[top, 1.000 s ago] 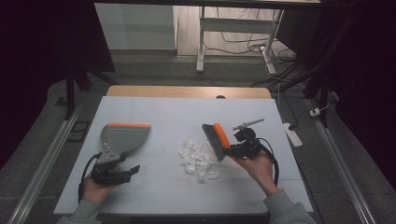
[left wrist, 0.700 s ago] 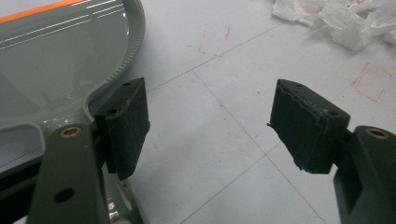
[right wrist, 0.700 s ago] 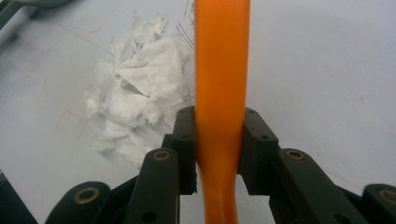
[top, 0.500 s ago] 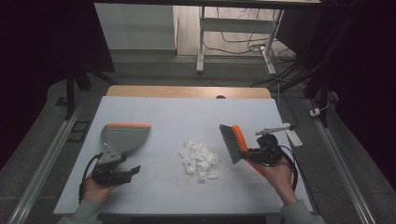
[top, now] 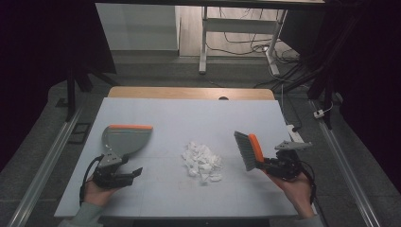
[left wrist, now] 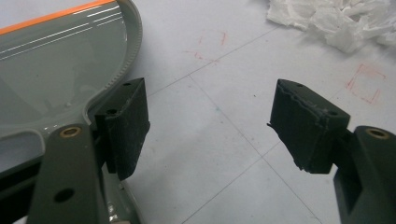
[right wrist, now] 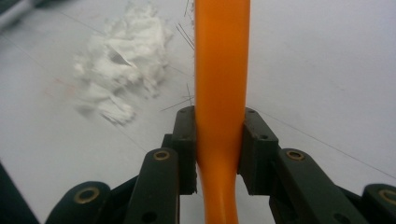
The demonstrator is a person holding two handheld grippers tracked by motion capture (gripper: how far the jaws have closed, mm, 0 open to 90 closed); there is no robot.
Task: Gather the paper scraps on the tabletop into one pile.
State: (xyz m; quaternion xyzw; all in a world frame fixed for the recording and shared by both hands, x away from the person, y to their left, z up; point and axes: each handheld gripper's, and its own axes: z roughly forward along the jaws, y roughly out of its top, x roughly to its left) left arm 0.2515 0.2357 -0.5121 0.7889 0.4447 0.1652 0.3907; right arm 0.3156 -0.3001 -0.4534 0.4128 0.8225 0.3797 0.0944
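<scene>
Orange-handled brush [top: 249, 150] clamped in right tool [top: 269, 165], right of the paper scraps [top: 202, 161]; left tool [top: 124, 171] wide open, empty, beside the dustpan [top: 124, 139], left of them.

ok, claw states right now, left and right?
Left claw: open, nothing between the jaws, dustpan beside it.
Right claw: shut on the brush handle.

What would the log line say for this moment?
right gripper: shut on orange-handled brush | left gripper: open beside grey dustpan | white paper scraps: piled between, unswept
</scene>
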